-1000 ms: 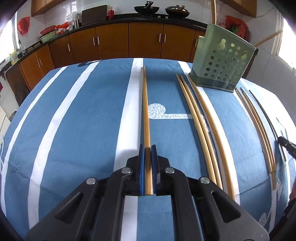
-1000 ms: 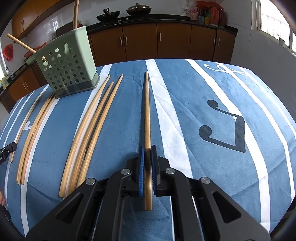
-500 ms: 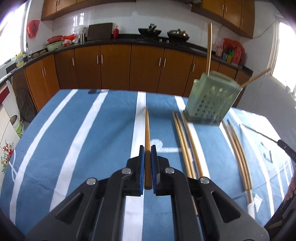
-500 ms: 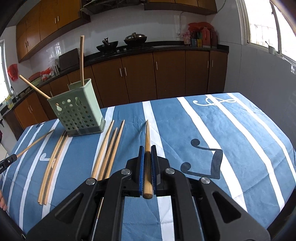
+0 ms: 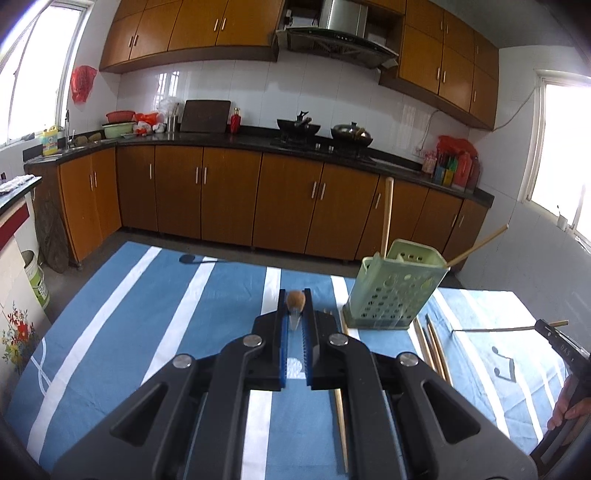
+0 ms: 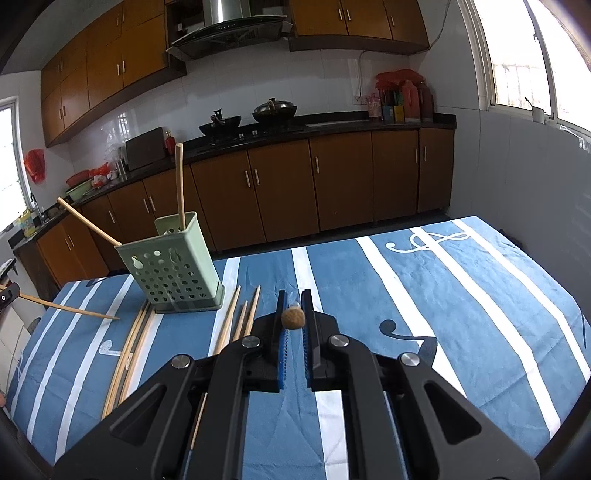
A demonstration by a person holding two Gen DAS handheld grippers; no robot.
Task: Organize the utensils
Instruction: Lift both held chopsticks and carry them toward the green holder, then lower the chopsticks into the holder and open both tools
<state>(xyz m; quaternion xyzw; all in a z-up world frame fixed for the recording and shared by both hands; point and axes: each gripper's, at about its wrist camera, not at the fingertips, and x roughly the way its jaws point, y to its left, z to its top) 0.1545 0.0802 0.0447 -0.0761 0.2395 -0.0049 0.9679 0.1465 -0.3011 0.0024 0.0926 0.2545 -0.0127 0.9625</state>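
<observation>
On the far left of our left wrist view a bright window sits above a sink corner, with a red bag hanging on the white tiled wall. Brown lower cabinets run under a dark kitchen counter, upper cabinets line the wall, and a range hood hangs over two dark woks on the stove. Further right stand coloured bottles, then a second window.

Our worktop is covered with a blue cloth with white stripes and music-note prints. The left tool is pressed together on one chopstick, seen end-on, lifted clear of the cloth. Just to its right, loose chopsticks lie on the cloth beside the green perforated holder, which stands upright with two sticks poking out of it. More chopsticks lie right of the holder. At the right edge the right tool holds its own stick, a hand below it.

In the right wrist view, the holder stands at left, flat sticks and round ones lying either side of it. The right tool pinches a second chopstick, raised above the cloth.
</observation>
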